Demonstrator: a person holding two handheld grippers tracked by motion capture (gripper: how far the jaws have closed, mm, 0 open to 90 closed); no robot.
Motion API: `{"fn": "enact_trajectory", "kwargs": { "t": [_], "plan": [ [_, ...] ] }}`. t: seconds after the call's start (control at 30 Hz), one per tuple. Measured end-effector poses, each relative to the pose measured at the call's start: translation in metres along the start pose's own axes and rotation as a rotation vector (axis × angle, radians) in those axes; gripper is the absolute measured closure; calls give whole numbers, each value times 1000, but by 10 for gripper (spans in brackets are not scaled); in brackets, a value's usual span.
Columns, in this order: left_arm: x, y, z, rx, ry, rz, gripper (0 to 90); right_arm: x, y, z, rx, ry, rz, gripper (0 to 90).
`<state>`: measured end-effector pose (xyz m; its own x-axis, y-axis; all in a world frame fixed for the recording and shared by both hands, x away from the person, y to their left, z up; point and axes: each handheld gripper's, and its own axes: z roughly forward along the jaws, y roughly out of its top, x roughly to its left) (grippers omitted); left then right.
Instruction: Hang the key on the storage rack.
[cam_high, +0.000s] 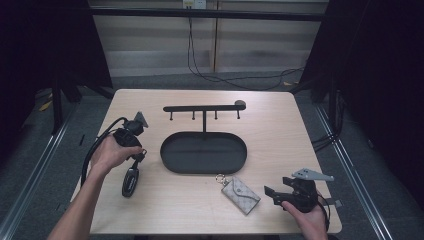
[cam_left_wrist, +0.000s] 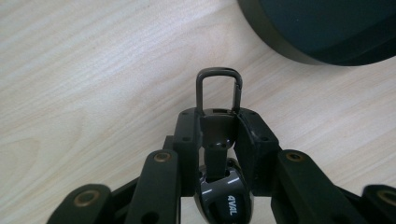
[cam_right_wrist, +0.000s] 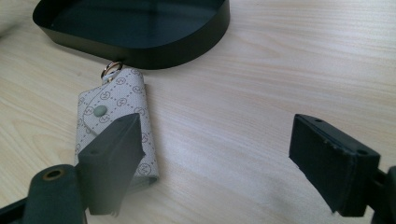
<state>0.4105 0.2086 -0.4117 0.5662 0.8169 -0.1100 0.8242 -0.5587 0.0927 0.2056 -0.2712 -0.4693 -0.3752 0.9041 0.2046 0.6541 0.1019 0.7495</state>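
While left gripper (cam_left_wrist: 218, 122) clamped black key fob (cam_high: 131, 181) left of oval tray (cam_high: 172, 160), right gripper (cam_right_wrist: 219, 163) gaped empty, beside patterned key pouch (cam_right_wrist: 119, 121) near tray.

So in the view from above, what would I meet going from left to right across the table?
The left gripper shut on a black car key fob, then the oval black tray with the hook rack behind it, then the patterned key pouch, then the right gripper, open.
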Motion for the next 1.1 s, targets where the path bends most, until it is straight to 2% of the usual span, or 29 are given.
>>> {"fn": "enact_trajectory", "kwargs": {
  "t": [0.1, 0.37, 0.57, 0.8, 1.1],
  "plan": [
    [-1, -1, -9, -7, -8, 21, 709, 0, 0, 1, 5, 2, 3, 170],
    [-4, 0, -29, -28, 3, 35, 709, 0, 0, 0, 2, -2, 6, 170],
    [-7, -2, -44, -71, 10, 40, 710, 0, 0, 0, 3, -2, 6, 170],
    [-5, -5, -58, -67, 6, 40, 709, 0, 0, 0, 2, -3, 6, 170],
    [-5, -5, -74, -68, 30, 45, 709, -1, 0, 0, 2, -2, 6, 170]
  ]
}}
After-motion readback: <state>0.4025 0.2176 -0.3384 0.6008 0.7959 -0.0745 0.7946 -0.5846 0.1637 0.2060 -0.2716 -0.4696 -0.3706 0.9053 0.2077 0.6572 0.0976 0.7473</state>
